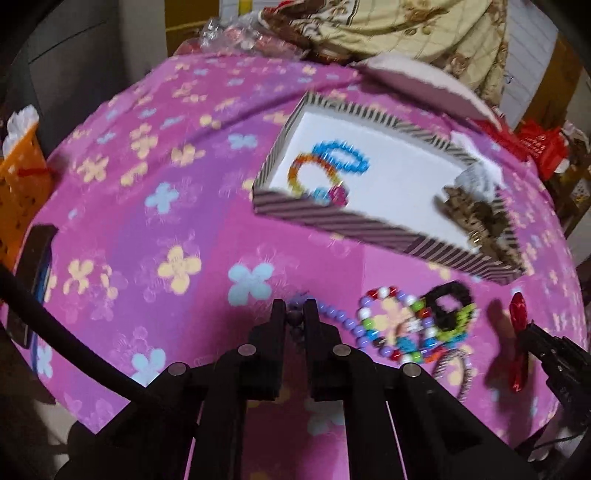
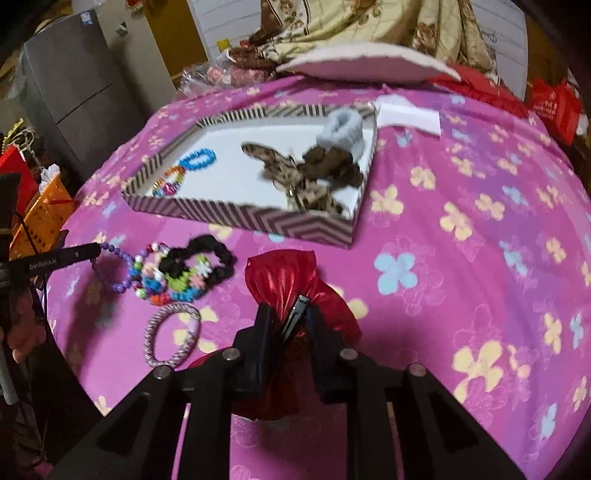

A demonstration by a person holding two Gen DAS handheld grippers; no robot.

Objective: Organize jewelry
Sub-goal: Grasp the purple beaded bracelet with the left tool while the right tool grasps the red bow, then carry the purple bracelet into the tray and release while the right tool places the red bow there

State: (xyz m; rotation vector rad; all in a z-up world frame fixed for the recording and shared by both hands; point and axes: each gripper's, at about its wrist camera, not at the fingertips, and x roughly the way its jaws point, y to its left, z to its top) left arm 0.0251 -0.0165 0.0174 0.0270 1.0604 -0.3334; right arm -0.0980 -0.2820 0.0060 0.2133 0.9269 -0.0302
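Observation:
A striped tray (image 1: 332,218) (image 2: 258,221) lies on the pink flowered cloth. It holds a blue bead bracelet (image 1: 343,155) (image 2: 199,158), a rainbow bracelet (image 1: 295,173) (image 2: 170,182), leopard and brown hair bows (image 2: 306,173) and a pale scrunchie (image 2: 345,127). My left gripper (image 1: 294,314) is shut on a purple bead necklace (image 1: 332,317) (image 2: 110,266). Beside it lie mixed bead bracelets (image 1: 399,325) (image 2: 159,277), a black scrunchie (image 1: 448,302) (image 2: 210,254) and a braided hair tie (image 2: 171,338). My right gripper (image 2: 288,314) is shut on a shiny red bow (image 2: 288,280) (image 1: 517,332).
A pink pillow (image 2: 365,61) and patterned blanket (image 2: 362,26) lie at the back. An orange basket (image 1: 18,192) stands at the left. A white card (image 2: 410,116) lies right of the tray. Red bags (image 2: 554,103) sit far right.

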